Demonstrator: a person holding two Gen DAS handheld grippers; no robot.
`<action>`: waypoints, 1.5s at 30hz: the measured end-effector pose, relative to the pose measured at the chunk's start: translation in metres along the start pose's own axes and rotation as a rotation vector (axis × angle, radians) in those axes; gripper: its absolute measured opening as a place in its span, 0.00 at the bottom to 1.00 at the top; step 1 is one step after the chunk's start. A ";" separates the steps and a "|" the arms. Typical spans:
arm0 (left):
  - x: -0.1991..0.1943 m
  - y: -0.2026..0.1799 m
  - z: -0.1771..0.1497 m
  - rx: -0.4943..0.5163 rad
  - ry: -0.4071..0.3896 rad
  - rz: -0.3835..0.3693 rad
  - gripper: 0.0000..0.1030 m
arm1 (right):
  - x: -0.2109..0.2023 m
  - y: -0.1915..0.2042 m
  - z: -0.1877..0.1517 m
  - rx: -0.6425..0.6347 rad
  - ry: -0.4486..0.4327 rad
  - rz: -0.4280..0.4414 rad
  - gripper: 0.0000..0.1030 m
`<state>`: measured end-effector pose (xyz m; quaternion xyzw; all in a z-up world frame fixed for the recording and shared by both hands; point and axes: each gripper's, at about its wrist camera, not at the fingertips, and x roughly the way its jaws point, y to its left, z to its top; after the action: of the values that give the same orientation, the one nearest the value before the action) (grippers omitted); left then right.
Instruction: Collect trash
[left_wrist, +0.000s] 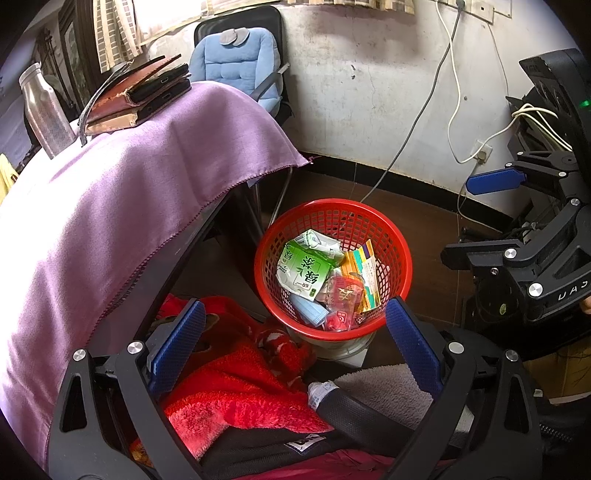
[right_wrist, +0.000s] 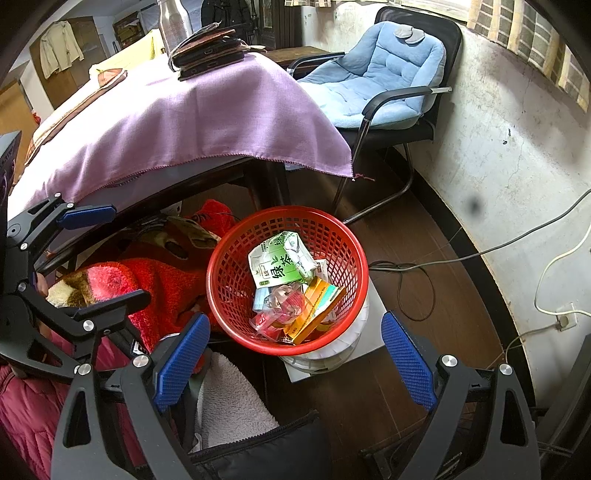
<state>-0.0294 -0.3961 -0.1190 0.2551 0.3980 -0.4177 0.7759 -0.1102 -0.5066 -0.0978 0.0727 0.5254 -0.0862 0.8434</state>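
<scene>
A red mesh basket (left_wrist: 334, 202) (right_wrist: 286, 211) stands on the floor on a white tub. It holds a green tea carton (left_wrist: 303, 271) (right_wrist: 277, 266), a blue mask (left_wrist: 308, 312), an orange box (left_wrist: 364, 280) (right_wrist: 317, 306) and red wrappers (left_wrist: 341, 295). My left gripper (left_wrist: 295, 334) is open and empty, just in front of the basket's near rim. My right gripper (right_wrist: 293, 356) is also open and empty, straddling the near rim from above. Each gripper shows in the other's view: the right gripper (left_wrist: 484, 218) beside the basket, the left gripper (right_wrist: 107, 258) over the blanket.
A table under a purple cloth (left_wrist: 147, 184) (right_wrist: 184, 122) overhangs the basket's left, carrying books (left_wrist: 136, 96) and a metal bottle (left_wrist: 44, 107). A chair with a blue cushion (right_wrist: 380, 74) stands behind. Cables (right_wrist: 406, 266) trail over the floor by the wall. A red fleece blanket (left_wrist: 229, 376) covers a person's lap.
</scene>
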 end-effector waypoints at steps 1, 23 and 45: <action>0.000 0.000 0.000 0.000 0.000 0.000 0.92 | 0.000 0.000 0.000 0.000 0.000 0.001 0.89; 0.000 0.001 -0.002 0.009 0.003 0.001 0.92 | 0.002 -0.001 0.000 0.000 0.004 0.002 0.89; 0.002 -0.001 -0.002 0.015 0.008 -0.002 0.92 | 0.004 -0.002 -0.001 0.003 0.007 0.004 0.89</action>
<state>-0.0304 -0.3955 -0.1219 0.2625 0.3982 -0.4202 0.7720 -0.1096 -0.5087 -0.1014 0.0752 0.5282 -0.0851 0.8415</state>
